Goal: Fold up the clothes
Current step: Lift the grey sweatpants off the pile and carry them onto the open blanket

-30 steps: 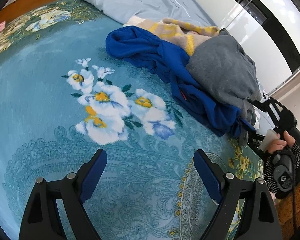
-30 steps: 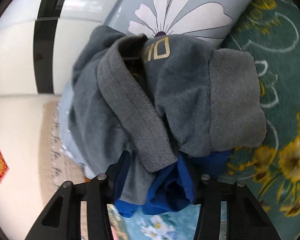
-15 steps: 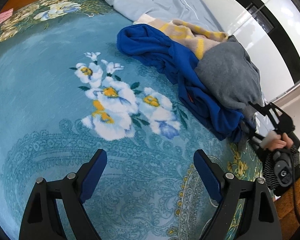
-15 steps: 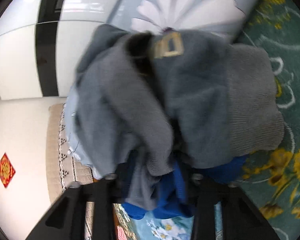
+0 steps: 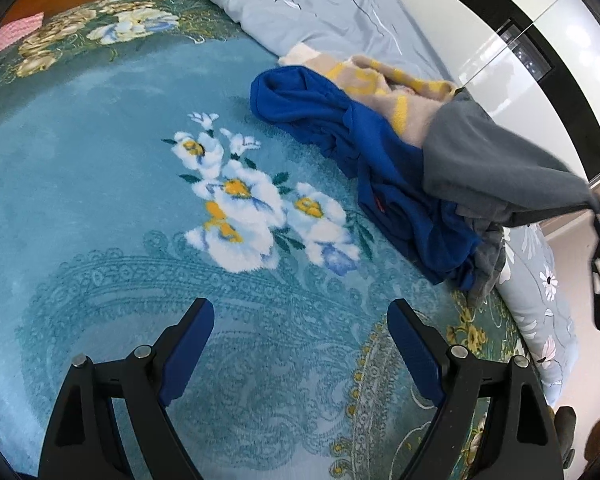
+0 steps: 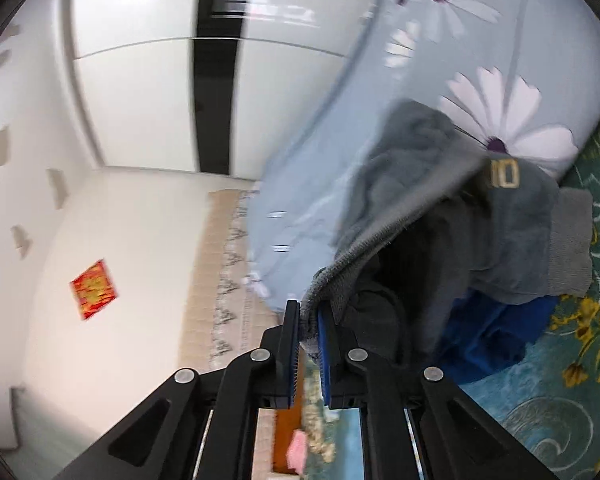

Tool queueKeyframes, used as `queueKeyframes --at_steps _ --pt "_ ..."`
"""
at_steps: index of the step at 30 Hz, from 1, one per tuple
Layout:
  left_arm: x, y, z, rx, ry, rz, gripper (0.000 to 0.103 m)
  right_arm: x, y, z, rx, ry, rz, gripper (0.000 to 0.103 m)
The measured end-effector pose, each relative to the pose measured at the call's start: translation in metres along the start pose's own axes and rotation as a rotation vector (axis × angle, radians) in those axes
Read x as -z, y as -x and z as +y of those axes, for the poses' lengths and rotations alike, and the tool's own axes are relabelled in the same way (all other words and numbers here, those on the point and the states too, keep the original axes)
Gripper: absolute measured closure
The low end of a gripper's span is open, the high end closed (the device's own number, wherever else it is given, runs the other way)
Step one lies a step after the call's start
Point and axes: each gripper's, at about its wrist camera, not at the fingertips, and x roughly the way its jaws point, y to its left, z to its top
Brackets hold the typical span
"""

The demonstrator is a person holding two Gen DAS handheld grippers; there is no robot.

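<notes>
The grey top point(image 6: 512, 240) is a thick knit with ribbed cuffs and hem and a pale "10" patch near its neck; its fabric is crumpled at the far end and drawn into a taut ridge toward the right tool point(image 6: 308, 320). That ridge is its long axis for now: it runs from the pile on the bed straight back to the tool's tips, rising off the other clothes, so the garment point(image 5: 496, 168) reads in the left wrist view as a stretched grey sheet pointing off to that tool's right. The right tool is pressed together on the ribbed edge, its blue pads point(image 6: 323, 340) nipping the knit with only the cloth between them. Under and beyond the grey top lies a blue garment point(image 5: 380, 160), bunched, and past it a beige one with yellow stripes point(image 5: 392, 92); all rest on the teal floral blanket point(image 5: 100, 140), ahead and to the right of the left tool point(image 5: 300, 344). A pale blue quilt with daisies point(image 6: 480, 60) lies behind the pile. The left tool is spread wide, holds nothing, and hangs above bare blanket, well apart from the clothes.
</notes>
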Motion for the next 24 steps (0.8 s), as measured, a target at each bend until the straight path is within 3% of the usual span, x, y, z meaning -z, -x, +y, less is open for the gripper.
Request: queueKeyframes --at_steps 8,16,20,24 --pt "0.006 0.034 -0.007 0.019 -0.03 -0.057 0.014 0.011 0.112 0.074 -0.159 0.138 -0.027 0.094" --pt "0.01 0.06 -0.009 0.048 -0.042 -0.104 0.014 0.044 0.217 0.177 -0.286 0.338 -0.044 0.094" --pt "0.01 0.07 -0.004 0.062 -0.015 -0.125 0.014 0.071 0.23 0.213 -0.335 0.463 -0.011 0.094" --pt "0.009 0.08 0.003 0.073 0.02 -0.146 0.014 0.09 0.198 0.208 -0.256 0.499 0.082 0.094"
